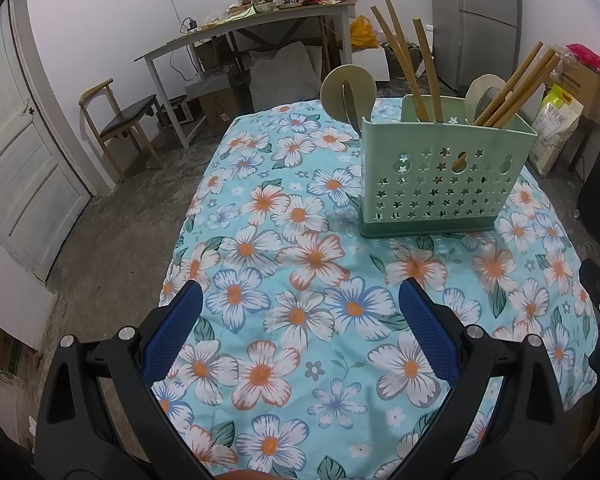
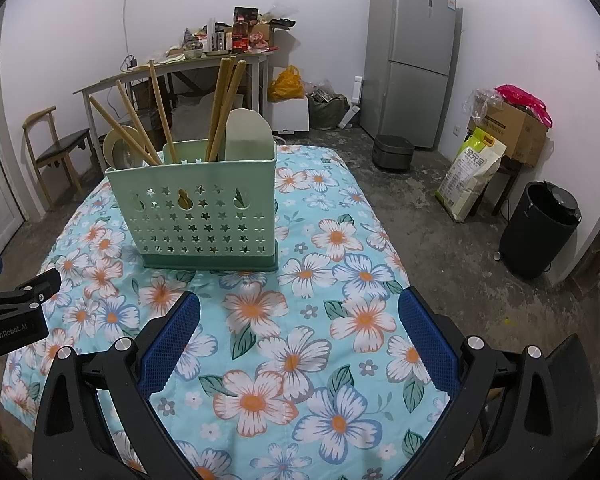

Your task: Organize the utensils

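Left gripper [image 1: 300, 296]: blue-padded fingers spread wide apart, nothing between them, poised over the near part of the table; its black body also shows at the left edge of the right wrist view [image 2: 20, 300].

Table covering: turquoise floral cloth [image 1: 300, 248], bare across the near half.

Utensil holder [image 1: 444, 184]: pale green plastic caddy with star-shaped cut-outs, upright on a darker green base, standing on the cloth towards the far side, ahead and to the right of the left gripper, ahead and slightly left of the right gripper [image 2: 299, 300]. Well apart from both.

Contents, left to right in the right wrist view:
- round-headed utensil [image 2: 118, 146], cream-coloured, at the left end, its head above the rim;
- three wooden chopsticks [image 2: 134, 120] leaning left;
- a further bundle of chopsticks [image 2: 224, 100] standing nearly upright in the middle;
- flat pale spatula head [image 2: 247, 136] at the right end.
Which compartment each sits in cannot be told.

Right gripper: blue-padded fingers held wide apart, empty, above the cloth in front of the holder.

Surroundings: wooden chair [image 1: 120, 120], cluttered side table [image 2: 188, 64], grey refrigerator [image 2: 412, 56], rice sack [image 2: 470, 172], black bin [image 2: 540, 228].
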### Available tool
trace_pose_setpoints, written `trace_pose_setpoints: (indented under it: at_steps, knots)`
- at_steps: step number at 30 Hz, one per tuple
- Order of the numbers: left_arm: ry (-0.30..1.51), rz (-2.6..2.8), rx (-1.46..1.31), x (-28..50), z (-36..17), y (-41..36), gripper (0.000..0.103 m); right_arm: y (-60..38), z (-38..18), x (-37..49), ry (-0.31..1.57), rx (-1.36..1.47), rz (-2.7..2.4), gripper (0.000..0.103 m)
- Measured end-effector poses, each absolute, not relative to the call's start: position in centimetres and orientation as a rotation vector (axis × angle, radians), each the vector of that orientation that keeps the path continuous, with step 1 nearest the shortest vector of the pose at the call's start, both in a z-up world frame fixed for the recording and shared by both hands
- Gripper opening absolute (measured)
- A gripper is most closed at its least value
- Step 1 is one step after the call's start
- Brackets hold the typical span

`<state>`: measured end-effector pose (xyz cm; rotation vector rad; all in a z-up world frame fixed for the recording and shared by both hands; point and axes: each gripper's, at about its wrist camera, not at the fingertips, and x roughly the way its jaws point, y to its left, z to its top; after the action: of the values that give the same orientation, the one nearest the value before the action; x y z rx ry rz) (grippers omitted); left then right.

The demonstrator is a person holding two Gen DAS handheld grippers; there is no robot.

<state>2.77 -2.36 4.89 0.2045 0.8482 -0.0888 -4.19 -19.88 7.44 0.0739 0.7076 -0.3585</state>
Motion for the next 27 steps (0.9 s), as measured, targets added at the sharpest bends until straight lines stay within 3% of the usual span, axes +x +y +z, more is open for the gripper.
trace_pose_setpoints:
  at_steps: [27]
  knots:
    - [0.846, -0.09, 0.202, 2.71, 4.98, -2.37, 0.095, -19.7, 7.35, -4.27, 0.711, 0.076, -0.357, 0.097]
